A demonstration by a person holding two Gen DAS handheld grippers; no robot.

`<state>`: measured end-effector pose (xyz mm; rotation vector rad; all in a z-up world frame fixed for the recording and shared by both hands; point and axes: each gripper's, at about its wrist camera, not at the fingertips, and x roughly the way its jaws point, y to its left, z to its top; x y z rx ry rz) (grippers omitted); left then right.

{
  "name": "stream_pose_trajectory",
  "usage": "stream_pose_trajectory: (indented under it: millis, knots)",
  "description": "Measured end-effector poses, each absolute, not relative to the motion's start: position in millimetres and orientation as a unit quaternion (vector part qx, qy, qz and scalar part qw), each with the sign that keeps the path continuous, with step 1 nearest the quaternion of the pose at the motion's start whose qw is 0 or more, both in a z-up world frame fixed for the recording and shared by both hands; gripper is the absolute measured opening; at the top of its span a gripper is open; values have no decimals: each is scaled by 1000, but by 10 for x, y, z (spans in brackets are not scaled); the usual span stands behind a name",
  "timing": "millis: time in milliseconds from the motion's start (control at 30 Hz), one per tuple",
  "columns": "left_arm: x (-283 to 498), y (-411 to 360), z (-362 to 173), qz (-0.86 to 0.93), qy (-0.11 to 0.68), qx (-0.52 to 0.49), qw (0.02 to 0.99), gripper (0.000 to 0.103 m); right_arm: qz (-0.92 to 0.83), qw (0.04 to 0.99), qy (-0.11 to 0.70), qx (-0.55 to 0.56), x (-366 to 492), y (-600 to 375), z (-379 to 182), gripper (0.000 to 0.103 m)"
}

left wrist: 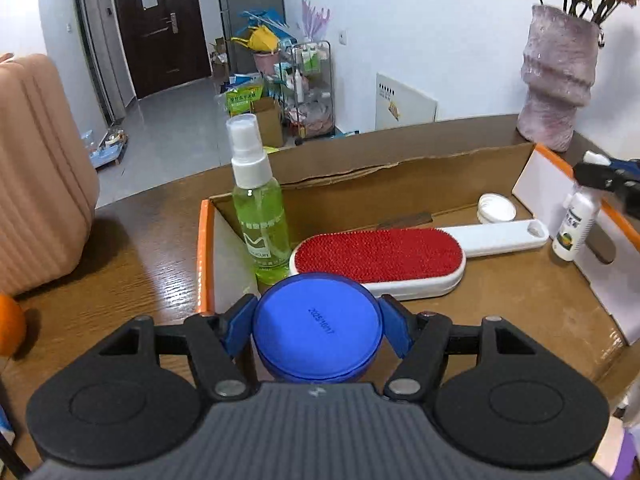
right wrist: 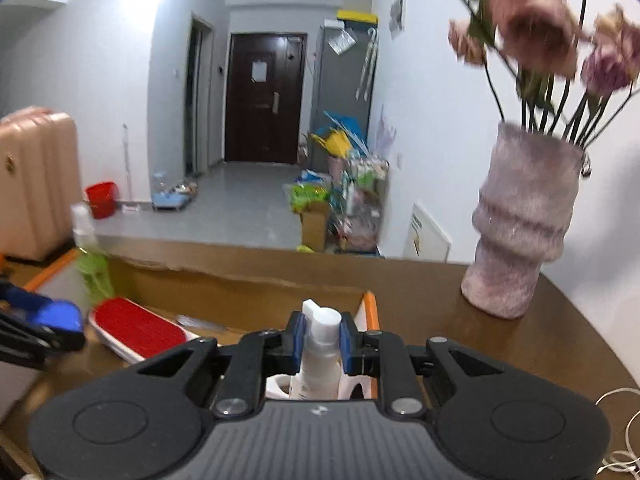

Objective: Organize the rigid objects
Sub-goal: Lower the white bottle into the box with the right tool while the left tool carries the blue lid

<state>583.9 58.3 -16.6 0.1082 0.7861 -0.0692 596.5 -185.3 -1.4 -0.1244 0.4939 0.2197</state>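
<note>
My left gripper [left wrist: 316, 326] is shut on a round blue jar [left wrist: 316, 330] by its lid, held over the near left part of a shallow cardboard box [left wrist: 360, 168]. In the box stand a green spray bottle [left wrist: 260, 220], a red lint brush with a white handle [left wrist: 380, 256] and a white cap [left wrist: 497, 208]. My right gripper [right wrist: 320, 340] is shut on a small white spray bottle [right wrist: 318, 354] at its neck, above the box's right end [right wrist: 370, 308]. That bottle also shows in the left wrist view [left wrist: 574, 228], hanging from the right gripper [left wrist: 600, 176].
A pink ribbed vase with dried flowers [right wrist: 520, 232] stands on the wooden table [right wrist: 480, 340] right of the box. A pink suitcase [left wrist: 36, 168] stands left of the table. An orange object [left wrist: 10, 324] lies at the table's left edge. White cable [right wrist: 624, 420] lies far right.
</note>
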Motion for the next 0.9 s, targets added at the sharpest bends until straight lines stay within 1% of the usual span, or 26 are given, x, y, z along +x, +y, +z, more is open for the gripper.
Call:
stream_pose_trajectory:
  millis: [100, 167, 233, 400, 467, 500, 533, 667, 700, 767, 833, 900]
  knots:
    - [5866, 591, -151, -41, 389, 50, 919, 70, 107, 961, 245, -67, 6004, -1853, -158, 18]
    - [5826, 599, -166, -41, 391, 53, 918, 71, 111, 962, 241, -64, 5959, -1847, -145, 18]
    - [5821, 604, -162, -46, 391, 55, 917, 75, 115, 962, 239, -64, 5940, -1862, -87, 23]
    - [5679, 634, -47, -44, 390, 39, 919, 77, 108, 966, 228, -55, 5709, -1948, 242, 25]
    - [5503, 655, 129, -44, 374, 37, 926, 79, 111, 969, 216, -46, 5538, -2037, 449, 33]
    - [5405, 664, 220, -43, 366, 34, 929, 82, 112, 971, 207, -43, 5422, -2081, 563, 43]
    - [5290, 680, 323, -41, 357, 29, 933, 83, 112, 973, 199, -42, 5310, -2119, 660, 51]
    - [4715, 732, 689, -34, 313, -2, 949, 86, 115, 975, 186, -45, 4832, -2261, 988, 52]
    - [4551, 735, 758, -31, 303, -11, 952, 88, 119, 974, 187, -45, 4731, -2289, 1031, 54]
    - [4225, 720, 859, -25, 283, -19, 959, 93, 129, 973, 188, -42, 4447, -2352, 1099, 61]
    - [3871, 703, 913, -23, 258, -20, 966, 96, 146, 971, 186, -37, 4121, -2404, 1111, 72]
    - [3518, 685, 912, -25, 242, -21, 970, 97, 161, 968, 189, -34, 3830, -2418, 1084, 74]
